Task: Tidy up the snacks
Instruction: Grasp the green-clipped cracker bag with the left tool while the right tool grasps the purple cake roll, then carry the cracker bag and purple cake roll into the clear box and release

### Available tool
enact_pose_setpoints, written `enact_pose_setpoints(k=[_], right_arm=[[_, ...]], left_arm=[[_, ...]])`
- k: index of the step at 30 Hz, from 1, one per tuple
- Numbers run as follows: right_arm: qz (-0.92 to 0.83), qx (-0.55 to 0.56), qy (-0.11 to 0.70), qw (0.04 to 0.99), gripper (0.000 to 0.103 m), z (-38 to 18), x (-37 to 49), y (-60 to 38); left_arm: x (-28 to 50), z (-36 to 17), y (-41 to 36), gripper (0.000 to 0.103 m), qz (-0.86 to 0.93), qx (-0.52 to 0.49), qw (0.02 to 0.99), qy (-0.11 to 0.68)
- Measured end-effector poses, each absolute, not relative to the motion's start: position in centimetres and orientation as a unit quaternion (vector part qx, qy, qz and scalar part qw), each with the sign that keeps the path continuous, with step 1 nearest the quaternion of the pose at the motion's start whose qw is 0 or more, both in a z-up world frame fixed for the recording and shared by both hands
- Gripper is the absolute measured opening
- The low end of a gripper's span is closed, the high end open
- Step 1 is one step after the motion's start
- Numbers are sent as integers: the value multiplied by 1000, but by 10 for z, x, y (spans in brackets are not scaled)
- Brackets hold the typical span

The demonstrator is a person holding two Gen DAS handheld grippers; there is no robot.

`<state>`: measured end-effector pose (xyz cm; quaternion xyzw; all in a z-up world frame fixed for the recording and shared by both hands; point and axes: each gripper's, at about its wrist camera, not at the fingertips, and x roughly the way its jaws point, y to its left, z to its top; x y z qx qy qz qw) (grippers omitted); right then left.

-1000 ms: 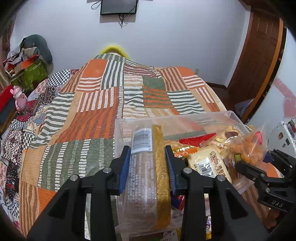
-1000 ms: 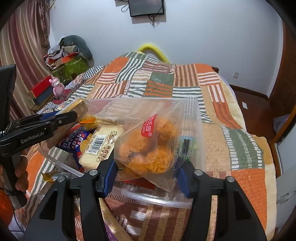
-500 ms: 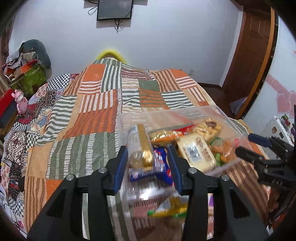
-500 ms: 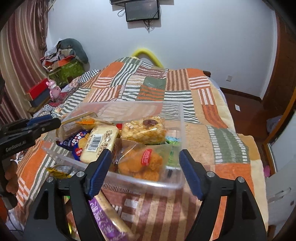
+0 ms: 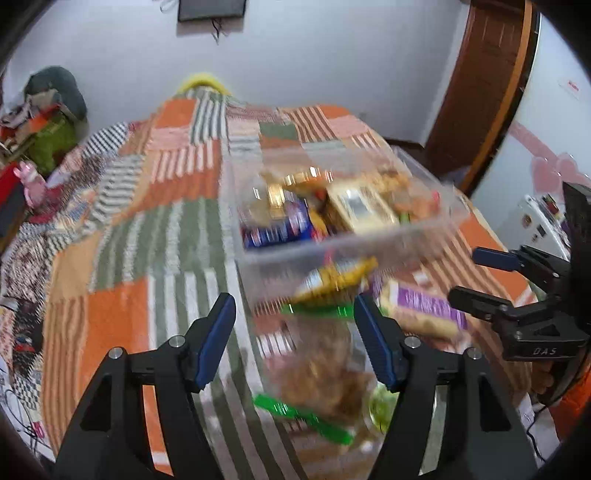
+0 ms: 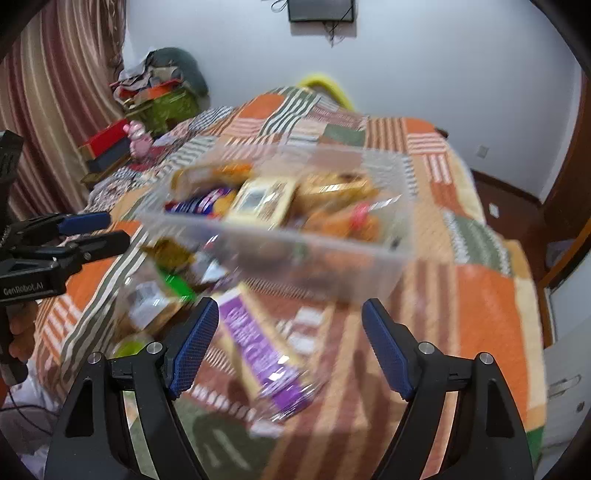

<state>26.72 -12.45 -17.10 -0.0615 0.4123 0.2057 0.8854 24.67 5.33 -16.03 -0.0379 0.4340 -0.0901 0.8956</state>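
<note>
while both views are smeared with blur, the clear plastic bin shows plainly enough, sitting on the patchwork bedspread just above the middle of each frame and filled with snack packets: a blue-wrapped pack at its left end, a pale yellow pack with a white label in the middle, and orange puffed snacks at its right end. the left gripper fills the bottom of the left wrist view; its fingers are spread with nothing pinched, having just been opening, and between and beyond them, low in the frame, lies a clear bag with green edges and brown contents, apart from both blue pads. a yellow packet lies just below the bin's near wall. the right gripper stands at the bottom of the right wrist view, its fingers likewise spread and empty after opening further. under their gap, nearer the left finger, a long purple-wrapped snack lies slantwise on the bedspread in the lower middle of that frame; in the left wrist view it shows at the right, below the bin. each gripper appears at the edge of the other's view, the right one at the right edge with a hand beneath it. a dark screen hangs on the white wall at the top.
</note>
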Motion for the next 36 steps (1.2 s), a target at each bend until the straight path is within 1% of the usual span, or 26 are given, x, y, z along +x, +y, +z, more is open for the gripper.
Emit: enact_pose_setpoints(k=[4,8,10,12,14,16,19,21,24,27,29,31,32,34,36], right_arm=[[222,-63,431,872,78,-185,265,-113],[227,-80,443,864,76,-197,271,-102],[228,-86,448,860,73,-201,274,-98],[229,-89,456,856,63,-205,278,-95],[228,-91,465,851,59,-209,280,-94],[230,-89,470,847,58,-212,281,-94],[231,-90,468,848,54,-211,279,-92],[229,-90,467,850,47,-210,276,-92],[224,-84,468,851,44,-208,269,-97],[219,-67,471,852,43,-208,264,-108],[218,-55,473,852,43,-207,257,-115],[214,-49,473,853,43,-206,250,-120],[213,-47,473,853,43,-206,247,-121],[213,-45,473,853,43,-206,241,-121],[213,-46,473,854,43,-206,238,-119]], left_arm=[[236,-176,49,66,-93,-37,886,453],[231,-184,49,66,-106,-57,878,463],[230,-189,47,66,-111,-56,874,469],[230,-193,46,66,-116,-55,871,474],[231,-196,45,67,-123,-59,868,477],[233,-199,43,68,-126,-63,867,478],[236,-200,39,68,-126,-63,867,478],[239,-203,37,68,-126,-63,865,481],[241,-210,32,68,-118,-54,863,488],[241,-217,33,68,-104,-53,860,496],[240,-221,37,66,-99,-61,859,498],[238,-222,39,59,-94,-60,861,496],[236,-222,40,58,-90,-57,863,493],[232,-221,42,51,-91,-61,865,490],[228,-220,43,50,-88,-62,867,486]])
